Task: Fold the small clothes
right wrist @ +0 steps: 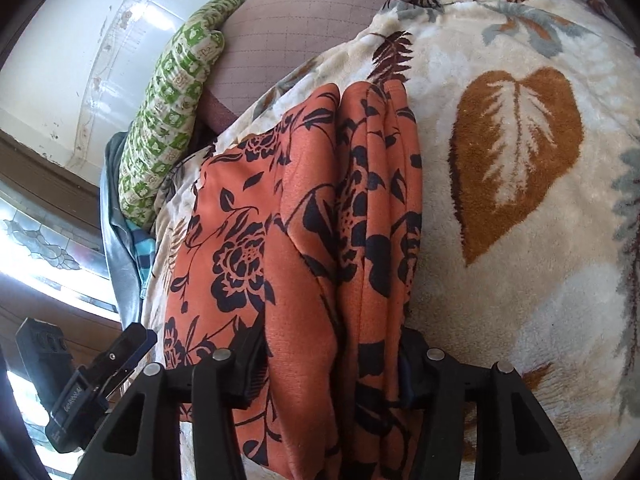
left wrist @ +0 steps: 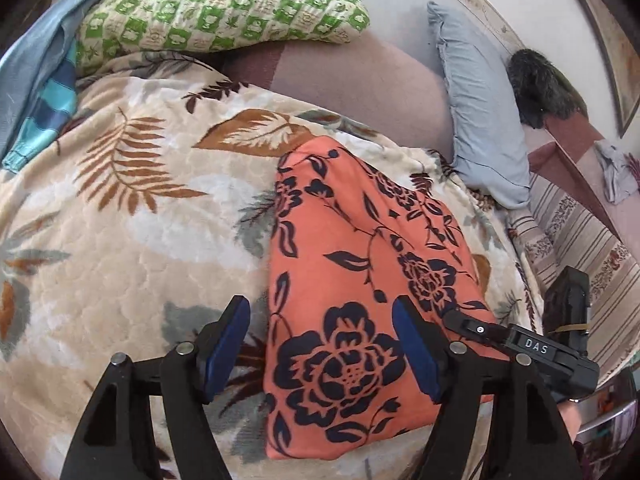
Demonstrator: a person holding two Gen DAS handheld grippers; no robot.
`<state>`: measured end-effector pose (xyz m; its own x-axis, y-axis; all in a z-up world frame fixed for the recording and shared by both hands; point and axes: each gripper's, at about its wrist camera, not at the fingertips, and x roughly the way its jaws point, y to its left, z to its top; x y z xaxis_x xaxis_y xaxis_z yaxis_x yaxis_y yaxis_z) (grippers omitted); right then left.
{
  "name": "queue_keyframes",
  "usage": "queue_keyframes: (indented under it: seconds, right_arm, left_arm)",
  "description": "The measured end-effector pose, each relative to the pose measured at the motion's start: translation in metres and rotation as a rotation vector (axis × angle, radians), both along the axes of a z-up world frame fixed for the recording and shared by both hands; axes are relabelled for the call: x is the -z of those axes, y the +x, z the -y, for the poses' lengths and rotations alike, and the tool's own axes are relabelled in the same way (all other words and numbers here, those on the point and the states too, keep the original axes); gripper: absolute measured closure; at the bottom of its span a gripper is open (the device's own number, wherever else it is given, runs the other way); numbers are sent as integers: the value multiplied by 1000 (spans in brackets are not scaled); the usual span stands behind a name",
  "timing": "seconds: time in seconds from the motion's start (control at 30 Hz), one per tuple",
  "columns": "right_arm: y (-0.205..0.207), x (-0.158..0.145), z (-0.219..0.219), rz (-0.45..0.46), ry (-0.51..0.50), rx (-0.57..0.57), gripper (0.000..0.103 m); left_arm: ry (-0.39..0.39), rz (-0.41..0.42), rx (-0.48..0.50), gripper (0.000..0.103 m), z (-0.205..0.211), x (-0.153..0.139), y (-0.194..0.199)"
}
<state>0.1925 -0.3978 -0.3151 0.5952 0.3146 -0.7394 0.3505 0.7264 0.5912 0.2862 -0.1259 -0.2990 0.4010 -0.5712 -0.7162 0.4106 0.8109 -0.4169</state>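
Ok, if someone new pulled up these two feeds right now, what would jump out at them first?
The orange cloth with black flowers, lying folded on the cream leaf-print blanket. The left claw stands open over its near end, while cloth bunches between the right claw's fingers. A green checked pillow lies at the far edge.

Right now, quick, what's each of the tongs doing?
Left tongs: open, straddling the orange floral garment, not pinching it.
Right tongs: a bunched fold sits between them; grip cannot be told.
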Motion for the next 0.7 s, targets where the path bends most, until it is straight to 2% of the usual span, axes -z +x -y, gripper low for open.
queue_keyframes:
  seconds: [0.07,0.2,0.23,0.3,0.33,0.37,0.47,0.57,0.63,0.7]
  right_arm:
    - [6,3,0,-7,18,-6,43]
    - [15,10,2,-12,36,-25,41]
    - [17,11,3,-9,39,-30,41]
    - [20,10,2,0,26,-45,42]
    - [22,9,1,5,8,-59,43]
    - [23,7,-2,15,-16,-73,49]
    - [26,-9,-17,64,-145,-111,57]
    - [26,-27,-35,132,-276,-151,60]
    - [23,-37,-42,181,-330,-169,60]
    - [21,-45,-46,226,-334,-185,60]
  left_arm:
    - [0,-14,37,20,14,6,5]
    - [31,-66,59,22,30,27,18]
    - [42,-70,58,26,31,30,21]
    - [42,-77,45,46,29,33,26]
    - [25,-85,39,51,26,33,27]
    - [8,-89,37,59,24,31,28]
    - [40,-28,44,67,27,21,20]
    - [86,45,43,69,33,8,9]
    - [108,92,42,69,30,-5,1]
    - [123,148,35,69,22,-19,-8]
